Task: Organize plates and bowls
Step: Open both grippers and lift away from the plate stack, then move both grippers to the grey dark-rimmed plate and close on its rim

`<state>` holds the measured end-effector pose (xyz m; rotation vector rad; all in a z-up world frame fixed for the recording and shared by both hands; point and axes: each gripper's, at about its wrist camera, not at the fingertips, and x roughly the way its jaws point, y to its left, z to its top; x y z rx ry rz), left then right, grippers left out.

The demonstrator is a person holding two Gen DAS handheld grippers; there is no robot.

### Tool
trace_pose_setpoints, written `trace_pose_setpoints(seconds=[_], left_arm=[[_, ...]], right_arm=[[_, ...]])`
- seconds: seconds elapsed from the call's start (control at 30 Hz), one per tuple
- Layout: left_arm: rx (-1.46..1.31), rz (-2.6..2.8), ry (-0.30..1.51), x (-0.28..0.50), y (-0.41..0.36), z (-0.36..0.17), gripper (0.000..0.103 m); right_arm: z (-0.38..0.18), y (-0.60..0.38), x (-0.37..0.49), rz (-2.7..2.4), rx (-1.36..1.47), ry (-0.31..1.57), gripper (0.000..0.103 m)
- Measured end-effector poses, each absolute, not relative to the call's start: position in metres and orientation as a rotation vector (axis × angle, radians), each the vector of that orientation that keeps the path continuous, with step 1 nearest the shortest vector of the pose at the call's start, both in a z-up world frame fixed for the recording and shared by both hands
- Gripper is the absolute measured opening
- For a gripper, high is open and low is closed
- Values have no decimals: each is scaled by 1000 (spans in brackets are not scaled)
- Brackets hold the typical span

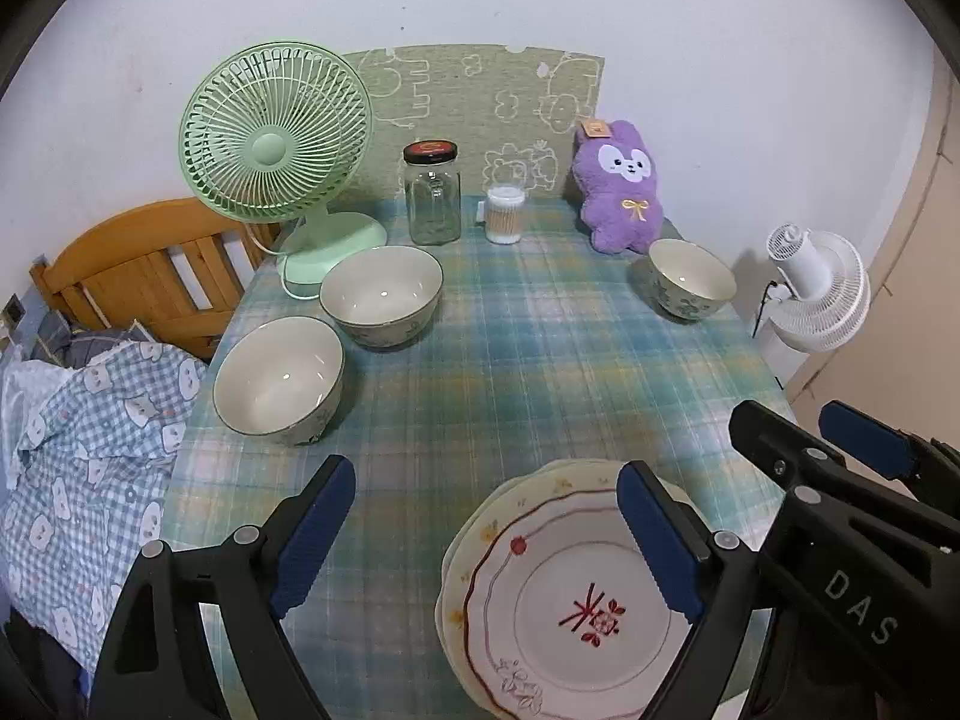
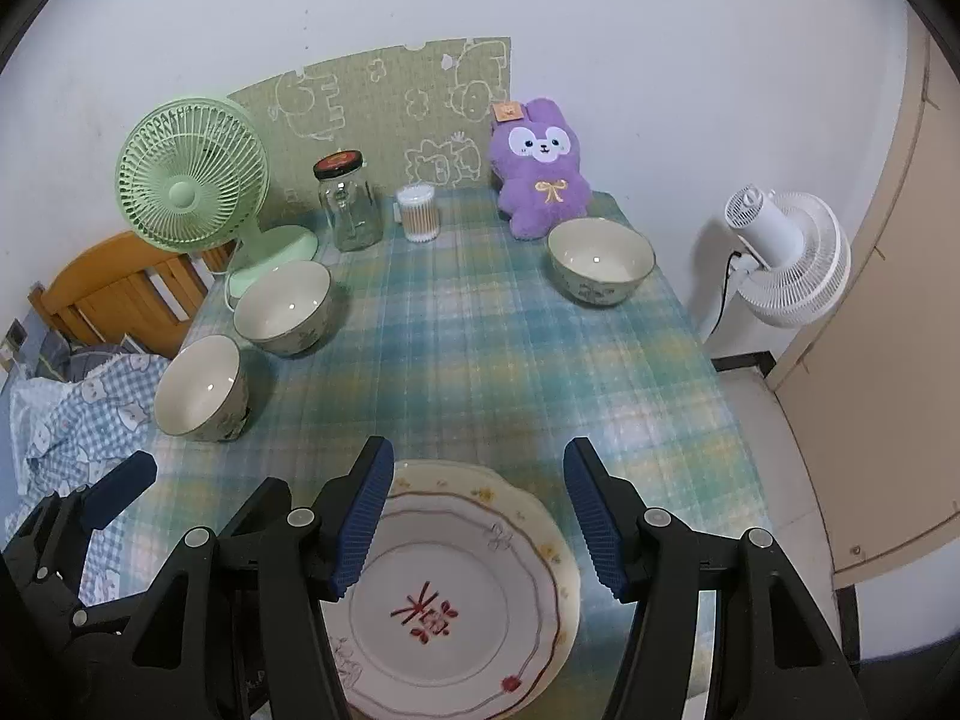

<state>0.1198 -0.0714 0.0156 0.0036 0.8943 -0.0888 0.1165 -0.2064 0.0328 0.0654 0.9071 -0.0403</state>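
Plates stacked flat on tablecloth, red motif upright.

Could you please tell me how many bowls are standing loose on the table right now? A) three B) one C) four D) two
A: two bowls stand near the green fan on the left side, and a third bowl stands in front of the purple plush, while the plates are already stacked.
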Motion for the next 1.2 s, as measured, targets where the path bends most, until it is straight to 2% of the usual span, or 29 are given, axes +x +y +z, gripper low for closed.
trace_pose_setpoints(seconds=[0.23,0.53,0.77,1.13,1.2], left_arm=[[-16,-33,871,137,-70,20,87],[-23,18,852,151,-26,17,87],[49,31,849,164,23,8,72],[71,-38,876,194,89,-26,69],[66,-33,879,201,99,-33,65]], right_arm=[[36,-205,147,41,30,911,63],[37,-159,170,97,4,907,63],[21,-104,181,99,71,926,63],[-9,-36,209,26,113,967,63],[-16,-26,217,16,117,974,63]])
